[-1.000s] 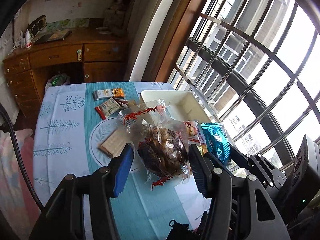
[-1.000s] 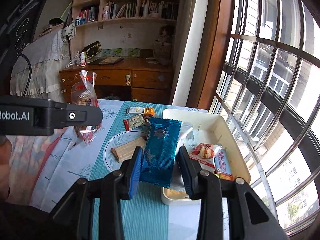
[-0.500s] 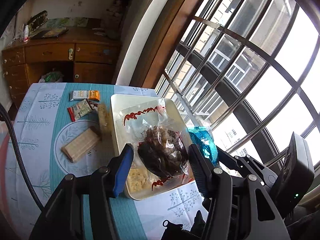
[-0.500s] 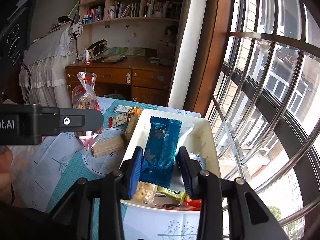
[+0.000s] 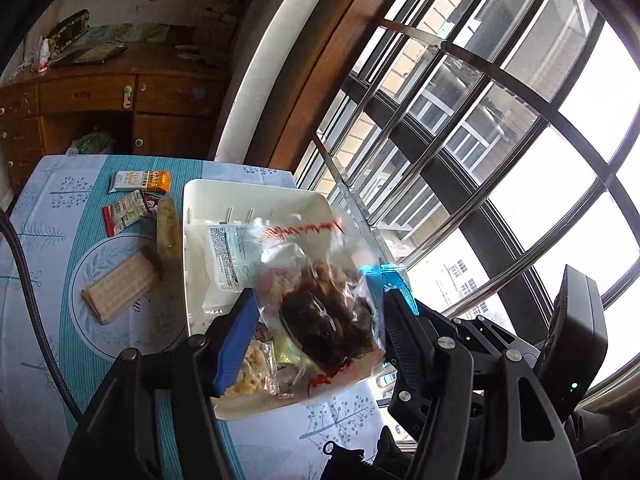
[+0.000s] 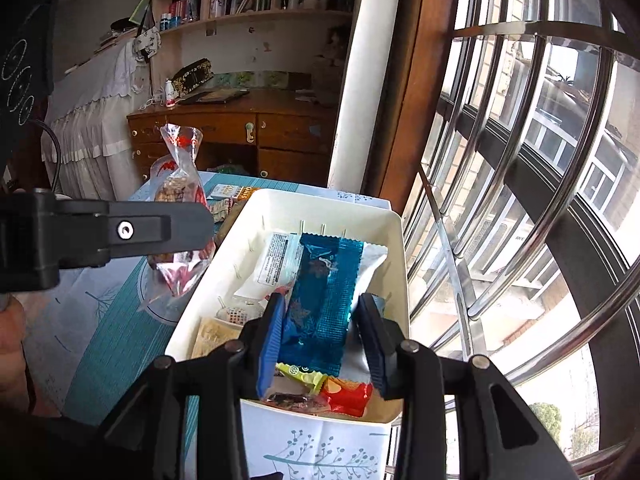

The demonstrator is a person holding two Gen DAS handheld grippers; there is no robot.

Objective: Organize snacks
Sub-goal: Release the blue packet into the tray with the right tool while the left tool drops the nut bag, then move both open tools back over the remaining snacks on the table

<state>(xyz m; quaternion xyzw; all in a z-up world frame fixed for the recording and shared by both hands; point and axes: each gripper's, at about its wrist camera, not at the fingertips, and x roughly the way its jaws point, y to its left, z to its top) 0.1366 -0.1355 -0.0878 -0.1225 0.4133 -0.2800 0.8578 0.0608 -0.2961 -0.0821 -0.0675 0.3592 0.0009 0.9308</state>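
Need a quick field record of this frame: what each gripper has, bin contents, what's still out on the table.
left gripper: jaws have just been opening; clear cookie bag between them, above the bin
right gripper: shut on blue snack packet, above the bin
white bin: holds a white packet, a red packet, a yellow-green packet and other snacks
tablecloth: wafer pack, orange-and-white packet, red-and-white packet, all beside the bin
done: no, both held items not yet dropped

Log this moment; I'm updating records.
left gripper: jaws just opening around clear cookie bag; right gripper: gripping blue foil packet; over white plastic bin
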